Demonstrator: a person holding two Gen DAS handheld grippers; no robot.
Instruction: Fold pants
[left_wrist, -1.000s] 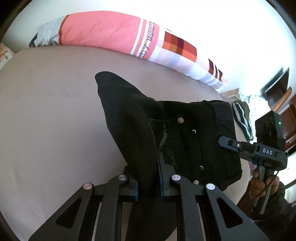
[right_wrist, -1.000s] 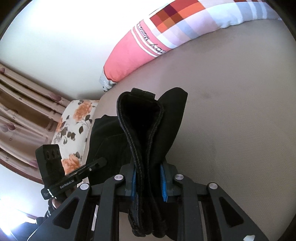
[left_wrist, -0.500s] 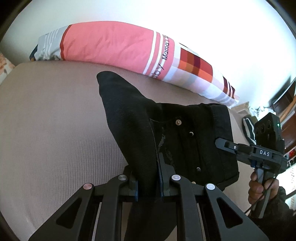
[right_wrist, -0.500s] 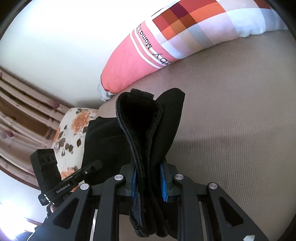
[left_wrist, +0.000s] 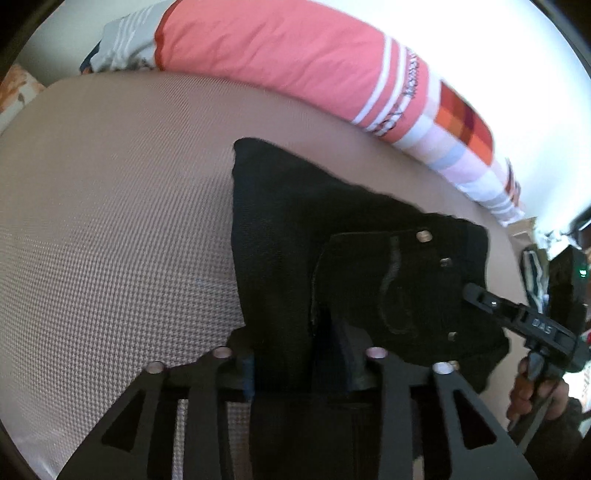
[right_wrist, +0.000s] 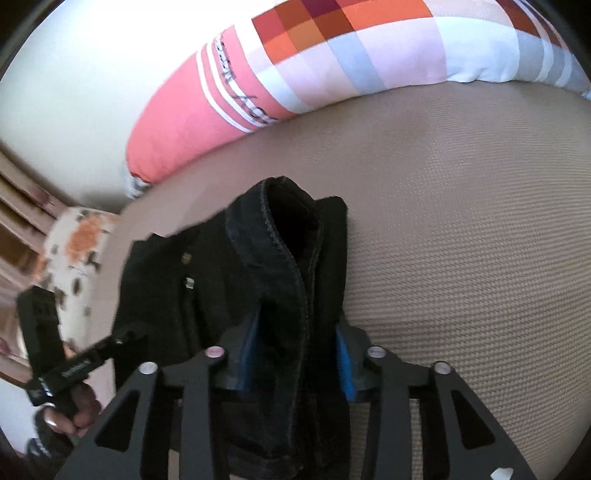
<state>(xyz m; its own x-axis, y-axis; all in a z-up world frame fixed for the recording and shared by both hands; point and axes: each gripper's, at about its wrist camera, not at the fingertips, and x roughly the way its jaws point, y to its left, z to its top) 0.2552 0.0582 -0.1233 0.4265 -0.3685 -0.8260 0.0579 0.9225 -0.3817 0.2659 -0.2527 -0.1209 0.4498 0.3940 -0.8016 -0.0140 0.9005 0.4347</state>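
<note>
1. At the bottom centre of the left wrist view, my left gripper (left_wrist: 299, 369) has its jaws opening, with a fold of the black pants (left_wrist: 332, 258) between them and a gap showing beside the right pad, so I judge the cloth is being let go rather than pinched.
2. At the bottom centre of the right wrist view, my right gripper (right_wrist: 295, 362) is opening too; the thick stitched edge of the pants (right_wrist: 284, 266) stands between the blue pads, no longer squeezed.
3. Both hands hold the same end, which I judge is why the folded layer drops evenly.
4. Outward, the pants lie across the beige mattress (left_wrist: 110, 221), fly buttons up.
5. Beyond, along the upper frame, a pink striped bolster (left_wrist: 295, 55) rests against the wall, apart from the pants.
</note>
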